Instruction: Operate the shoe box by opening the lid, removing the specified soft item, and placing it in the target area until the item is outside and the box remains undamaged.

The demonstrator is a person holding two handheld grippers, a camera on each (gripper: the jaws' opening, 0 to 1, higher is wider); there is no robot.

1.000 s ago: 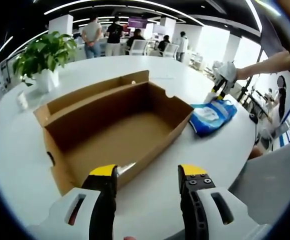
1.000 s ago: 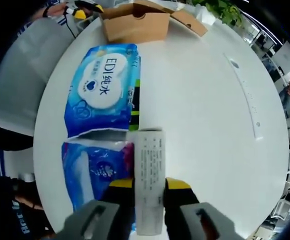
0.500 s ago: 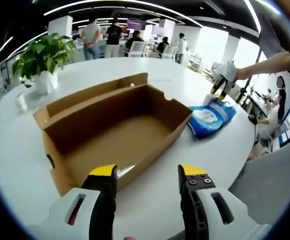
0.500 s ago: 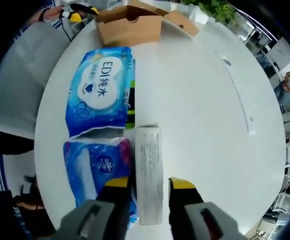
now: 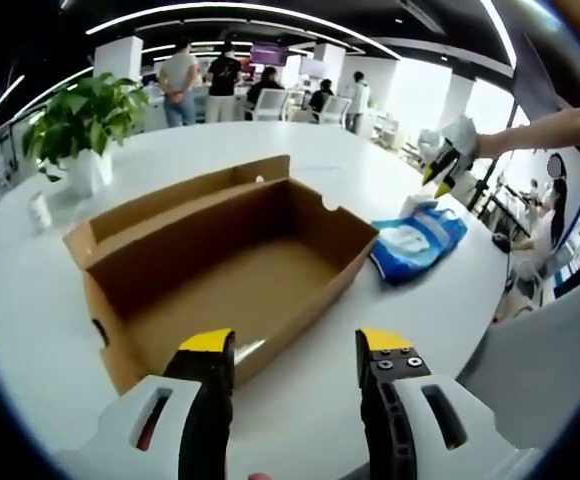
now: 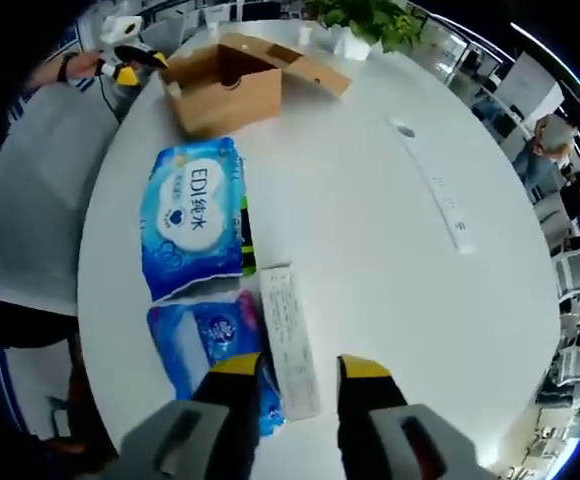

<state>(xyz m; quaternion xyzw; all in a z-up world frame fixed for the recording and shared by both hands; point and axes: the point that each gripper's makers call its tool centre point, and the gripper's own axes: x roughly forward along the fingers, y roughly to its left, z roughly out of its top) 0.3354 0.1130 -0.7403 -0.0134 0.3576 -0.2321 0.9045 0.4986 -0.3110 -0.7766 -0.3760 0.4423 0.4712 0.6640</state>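
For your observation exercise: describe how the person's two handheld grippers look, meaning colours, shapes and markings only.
The left gripper has two black jaws with yellow tips, small screws on one, set in a pale grey moulded body with slots. The right gripper has yellow-tipped dark jaws on a grey body.

The blue wipes pack [image 6: 192, 230] reads "EDI 纯水" — nothing else legible.

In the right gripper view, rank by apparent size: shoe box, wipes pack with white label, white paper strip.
1. Wipes pack with white label, largest.
2. Shoe box, though it sits farther away, so it may really be bigger.
3. White paper strip, smallest.
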